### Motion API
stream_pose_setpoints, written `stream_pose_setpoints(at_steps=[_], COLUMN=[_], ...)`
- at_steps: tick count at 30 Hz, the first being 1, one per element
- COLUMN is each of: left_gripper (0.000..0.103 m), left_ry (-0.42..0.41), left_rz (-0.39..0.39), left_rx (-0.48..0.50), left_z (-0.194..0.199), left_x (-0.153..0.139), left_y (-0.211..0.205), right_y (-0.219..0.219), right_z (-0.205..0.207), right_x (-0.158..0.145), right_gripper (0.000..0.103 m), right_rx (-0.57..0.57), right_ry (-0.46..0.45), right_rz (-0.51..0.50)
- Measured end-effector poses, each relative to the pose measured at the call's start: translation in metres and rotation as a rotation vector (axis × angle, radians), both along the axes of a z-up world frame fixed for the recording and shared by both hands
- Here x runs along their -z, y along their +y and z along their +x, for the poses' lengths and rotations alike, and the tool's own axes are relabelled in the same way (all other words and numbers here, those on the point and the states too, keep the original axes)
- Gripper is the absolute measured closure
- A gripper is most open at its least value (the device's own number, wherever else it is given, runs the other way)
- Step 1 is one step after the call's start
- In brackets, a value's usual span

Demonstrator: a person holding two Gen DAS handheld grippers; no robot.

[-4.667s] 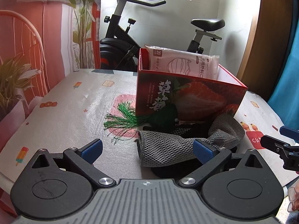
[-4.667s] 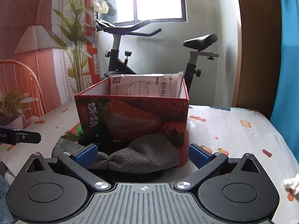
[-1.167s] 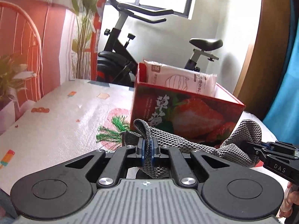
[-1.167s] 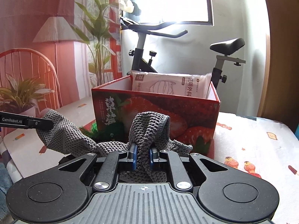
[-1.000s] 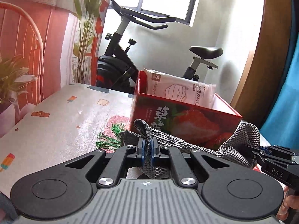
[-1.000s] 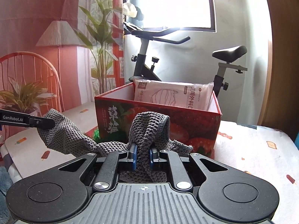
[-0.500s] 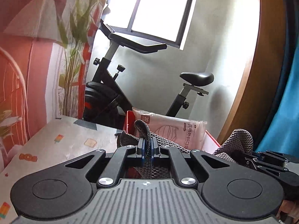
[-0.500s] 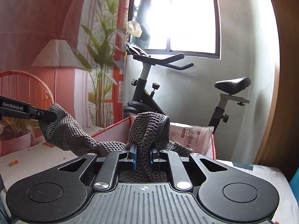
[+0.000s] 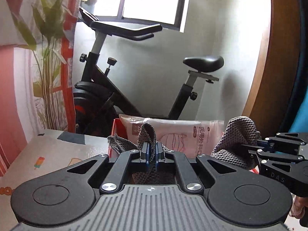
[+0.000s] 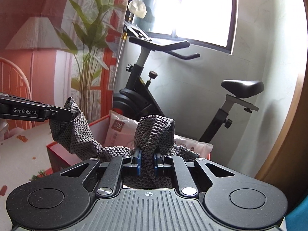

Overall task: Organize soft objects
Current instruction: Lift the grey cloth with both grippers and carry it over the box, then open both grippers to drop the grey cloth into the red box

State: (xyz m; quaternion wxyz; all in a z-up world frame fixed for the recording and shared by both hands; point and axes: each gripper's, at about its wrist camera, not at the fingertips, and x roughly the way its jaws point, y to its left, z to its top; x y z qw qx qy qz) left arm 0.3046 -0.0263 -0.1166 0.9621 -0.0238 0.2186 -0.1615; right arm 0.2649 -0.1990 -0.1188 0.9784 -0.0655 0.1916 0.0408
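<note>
A grey knitted cloth (image 9: 235,134) hangs between both grippers, lifted above the red strawberry box (image 10: 57,150). My left gripper (image 9: 151,153) is shut on a folded edge of the cloth. My right gripper (image 10: 147,160) is shut on the cloth's (image 10: 154,132) other end, which bunches up over its blue pads. Each gripper shows at the side of the other's view, the right one (image 9: 258,148) at the far right, the left one (image 10: 67,114) at the far left. A white packet of masks (image 9: 184,134) stands inside the box (image 9: 115,123), just beyond the cloth.
An exercise bike (image 9: 119,88) stands behind the table by a window. The table cover (image 9: 48,154) with small prints lies to the left. A wooden door frame (image 9: 269,57) and a blue curtain (image 9: 302,105) are on the right. A mural with a plant (image 10: 86,38) covers the left wall.
Both grippers have risen and moved forward with the cloth, from in front of the box to above its rim. The box front has dropped out of sight. Both grips stay the same.
</note>
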Motion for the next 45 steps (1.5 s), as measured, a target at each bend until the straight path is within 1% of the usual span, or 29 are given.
stream_pose_setpoints(at_steps=[5, 8, 12, 14, 18, 20, 23, 25, 26, 27, 28, 29, 30, 31, 32, 33, 34, 36, 37, 39, 40, 41, 42, 43, 44, 45], left_gripper=[0.096, 0.096, 0.096, 0.096, 0.096, 0.096, 0.094, 0.091, 0.087, 0.079, 0.074, 0.065, 0.06, 0.058, 0.053, 0.05, 0.05, 0.048, 0.047, 0.036, 0.033, 0.025, 0.015, 0.009, 0.003, 0.001], left_ry=[0.096, 0.12, 0.133, 0.145, 0.157, 0.164, 0.158, 0.15, 0.147, 0.144, 0.138, 0.13, 0.119, 0.106, 0.09, 0.076, 0.063, 0.043, 0.035, 0.018, 0.009, -0.004, -0.016, -0.027, -0.041, -0.056], left_rz=[0.042, 0.05, 0.083, 0.09, 0.091, 0.091, 0.086, 0.092, 0.095, 0.093, 0.09, 0.088, 0.086, 0.084, 0.087, 0.092, 0.096, 0.092, 0.09, 0.082, 0.076, 0.068, 0.063, 0.059, 0.055, 0.048], left_rx=[0.027, 0.029, 0.044, 0.054, 0.058, 0.063, 0.09, 0.086, 0.083, 0.083, 0.082, 0.076, 0.07, 0.068, 0.067, 0.064, 0.06, 0.054, 0.051, 0.043, 0.041, 0.041, 0.042, 0.041, 0.037, 0.031], left_z=[0.021, 0.027, 0.031, 0.034, 0.037, 0.038, 0.037, 0.036, 0.035, 0.034, 0.033, 0.031, 0.028, 0.025, 0.022, 0.019, 0.016, 0.01, 0.006, -0.001, -0.006, -0.011, -0.017, -0.022, -0.029, -0.035], left_x=[0.021, 0.027, 0.032, 0.035, 0.038, 0.039, 0.038, 0.036, 0.034, 0.032, 0.03, 0.027, 0.024, 0.02, 0.015, 0.011, 0.006, -0.003, -0.008, -0.017, -0.022, -0.027, -0.032, -0.036, -0.04, -0.044], left_y=[-0.011, -0.014, -0.019, -0.02, -0.02, -0.019, -0.016, -0.015, -0.014, -0.013, -0.011, -0.009, -0.007, -0.005, -0.003, -0.001, 0.001, 0.005, 0.007, 0.013, 0.016, 0.019, 0.022, 0.024, 0.027, 0.03], right_y=[0.0, 0.001, 0.004, 0.005, 0.002, 0.0, -0.004, -0.006, -0.007, -0.009, -0.012, -0.014, -0.017, -0.02, -0.022, -0.025, -0.028, -0.034, -0.038, -0.044, -0.047, -0.049, -0.051, -0.052, -0.052, -0.053], right_z=[0.029, 0.036, 0.043, 0.044, 0.045, 0.044, 0.043, 0.04, 0.038, 0.036, 0.034, 0.031, 0.029, 0.025, 0.022, 0.018, 0.014, 0.006, 0.002, -0.009, -0.014, -0.019, -0.026, -0.032, -0.039, -0.046], right_x=[0.023, 0.035, 0.049, 0.052, 0.059, 0.059, 0.058, 0.055, 0.053, 0.051, 0.049, 0.047, 0.044, 0.041, 0.038, 0.034, 0.029, 0.022, 0.017, 0.009, 0.005, 0.001, -0.004, -0.009, -0.013, -0.017], right_gripper=[0.092, 0.092, 0.092, 0.092, 0.092, 0.092, 0.089, 0.083, 0.081, 0.079, 0.077, 0.077, 0.076, 0.074, 0.071, 0.064, 0.057, 0.052, 0.052, 0.05, 0.047, 0.044, 0.038, 0.033, 0.031, 0.026], right_rx=[0.02, 0.034, 0.044, 0.052, 0.067, 0.075, 0.088, 0.1, 0.106, 0.115, 0.122, 0.129, 0.135, 0.143, 0.154, 0.162, 0.167, 0.174, 0.179, 0.188, 0.187, 0.183, 0.174, 0.168, 0.162, 0.157], right_ry=[0.117, 0.165, 0.22, 0.235, 0.272, 0.273, 0.28, 0.273, 0.268, 0.265, 0.261, 0.255, 0.248, 0.237, 0.225, 0.21, 0.193, 0.17, 0.158, 0.136, 0.127, 0.118, 0.109, 0.101, 0.091, 0.081], right_rz=[-0.041, -0.017, -0.013, -0.003, 0.054, 0.071, 0.081, 0.078, 0.074, 0.073, 0.076, 0.08, 0.085, 0.09, 0.095, 0.103, 0.117, 0.15, 0.165, 0.187, 0.2, 0.21, 0.224, 0.235, 0.245, 0.254])
